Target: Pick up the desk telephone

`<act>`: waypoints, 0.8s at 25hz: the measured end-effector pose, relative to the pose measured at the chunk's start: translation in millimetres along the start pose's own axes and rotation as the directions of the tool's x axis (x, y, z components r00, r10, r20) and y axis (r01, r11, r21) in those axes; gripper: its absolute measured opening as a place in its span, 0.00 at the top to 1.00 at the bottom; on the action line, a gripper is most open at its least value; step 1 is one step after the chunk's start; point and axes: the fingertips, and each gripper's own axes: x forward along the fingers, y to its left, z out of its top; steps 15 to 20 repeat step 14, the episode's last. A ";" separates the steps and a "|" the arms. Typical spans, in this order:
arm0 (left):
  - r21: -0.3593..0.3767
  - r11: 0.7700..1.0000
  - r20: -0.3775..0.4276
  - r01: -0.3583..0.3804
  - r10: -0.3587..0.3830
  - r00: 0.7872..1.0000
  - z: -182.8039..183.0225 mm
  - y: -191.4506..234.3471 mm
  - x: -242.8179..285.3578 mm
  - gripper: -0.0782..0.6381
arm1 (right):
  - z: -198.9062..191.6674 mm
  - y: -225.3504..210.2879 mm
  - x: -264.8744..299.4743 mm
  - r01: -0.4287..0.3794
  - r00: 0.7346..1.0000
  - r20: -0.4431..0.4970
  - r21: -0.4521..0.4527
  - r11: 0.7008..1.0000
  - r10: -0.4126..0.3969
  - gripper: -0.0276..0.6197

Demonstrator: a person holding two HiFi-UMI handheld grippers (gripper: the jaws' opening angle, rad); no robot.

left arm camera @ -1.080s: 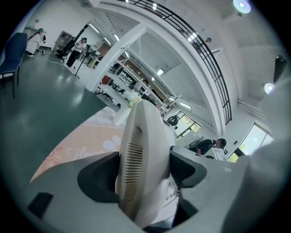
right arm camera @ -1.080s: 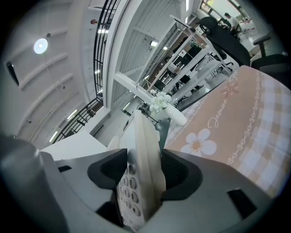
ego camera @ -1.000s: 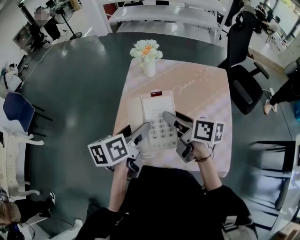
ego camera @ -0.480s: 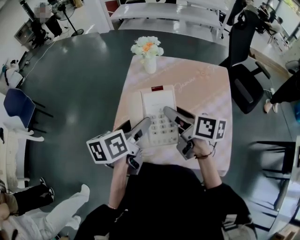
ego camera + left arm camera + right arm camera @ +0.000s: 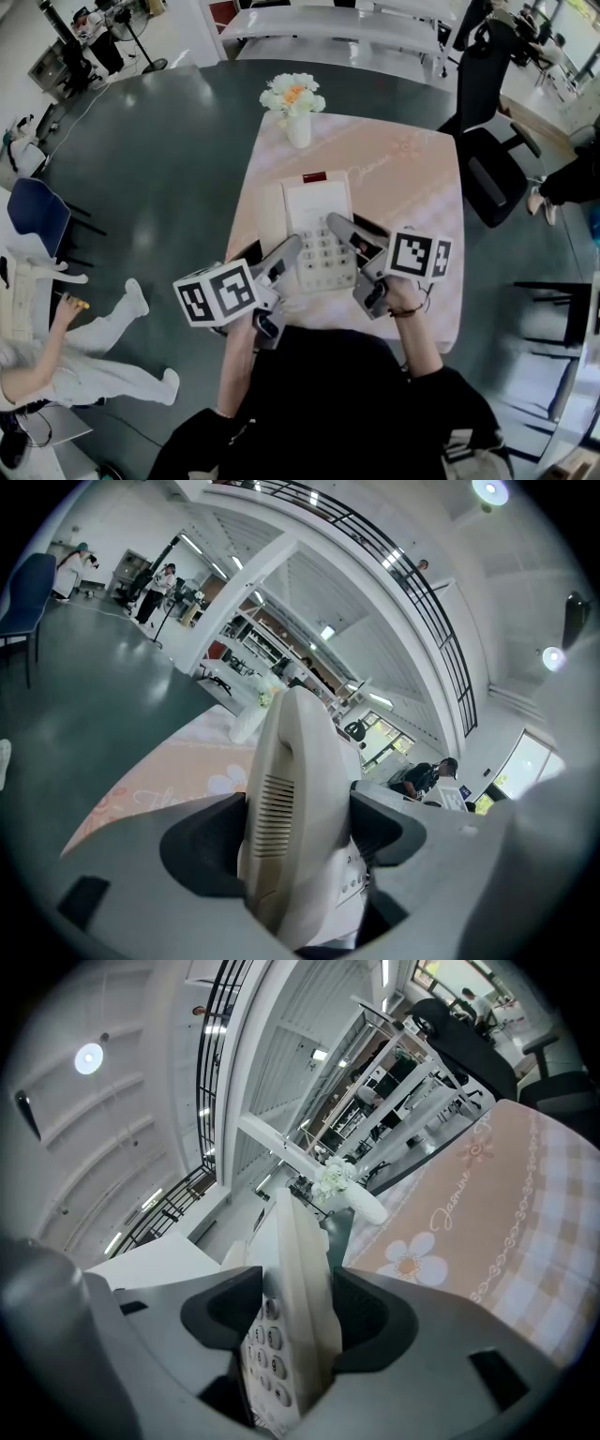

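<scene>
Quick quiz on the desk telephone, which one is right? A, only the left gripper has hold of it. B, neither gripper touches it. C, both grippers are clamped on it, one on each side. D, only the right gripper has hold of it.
C: each gripper view shows an edge of the desk telephone pinched between that gripper's jaws, the left gripper on its left side and the right gripper on its right.

Cream-white plastic desk telephone with pale grey keys, peach-pink checked tablecloth printed with white daisies, white and orange flowers in a white vase, glossy dark green floor
</scene>
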 end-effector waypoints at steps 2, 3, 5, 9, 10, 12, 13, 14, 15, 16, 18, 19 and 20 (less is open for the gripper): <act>-0.002 1.000 -0.002 0.002 -0.002 1.000 -0.1 0.2 0.4 0.42 | 0.0 -1.8 -0.8 0.016 1.000 -0.001 0.001 1.000 -0.016 0.61; -0.003 1.000 -0.003 0.002 -0.002 1.000 0.0 0.2 0.5 0.42 | 0.3 -3.1 -1.8 0.027 1.000 -0.002 -0.002 1.000 -0.027 0.61; -0.003 1.000 -0.004 0.001 -0.001 1.000 0.3 -0.1 0.6 0.42 | 0.8 -4.0 -2.5 0.034 0.999 -0.004 -0.004 0.999 -0.034 0.61; 0.001 1.000 -0.004 -0.001 0.001 1.000 0.2 0.3 0.5 0.42 | -0.2 -7.0 -4.4 0.053 0.999 -0.007 -0.004 0.999 -0.053 0.61; 0.002 1.000 -0.004 -0.001 0.001 1.000 0.1 0.5 0.5 0.42 | -0.4 -7.1 -4.3 0.053 0.999 -0.007 -0.005 0.999 -0.054 0.61; 0.003 1.000 -0.004 -0.001 0.001 1.000 0.2 0.9 0.4 0.42 | -0.4 -5.4 -2.8 0.039 0.999 -0.006 -0.003 0.999 -0.039 0.61; 0.002 1.000 -0.003 -0.001 0.001 1.000 0.3 1.0 0.4 0.42 | -0.5 -3.3 -1.2 0.022 1.000 -0.004 0.002 1.000 -0.022 0.61; 0.002 1.000 -0.003 -0.001 0.001 1.000 0.4 1.1 0.3 0.42 | -0.6 -1.1 0.4 0.004 1.000 -0.002 0.007 1.000 -0.004 0.61; 0.002 1.000 -0.003 -0.001 0.001 1.000 0.4 1.1 0.3 0.42 | -0.6 -1.1 0.4 0.004 1.000 -0.002 0.007 1.000 -0.004 0.61; 0.002 1.000 -0.003 -0.001 0.001 1.000 0.4 1.1 0.3 0.42 | -0.6 -1.1 0.4 0.004 1.000 -0.002 0.007 1.000 -0.004 0.61; 0.002 1.000 -0.003 -0.001 0.001 1.000 0.4 1.1 0.3 0.42 | -0.6 -1.1 0.4 0.004 1.000 -0.002 0.007 1.000 -0.004 0.61; 0.002 1.000 -0.003 -0.001 0.001 1.000 0.4 1.1 0.3 0.42 | -0.6 -1.1 0.4 0.004 1.000 -0.002 0.007 1.000 -0.004 0.61; 0.002 1.000 -0.003 -0.001 0.001 1.000 0.4 1.1 0.3 0.42 | -0.6 -1.1 0.4 0.004 1.000 -0.002 0.007 1.000 -0.004 0.61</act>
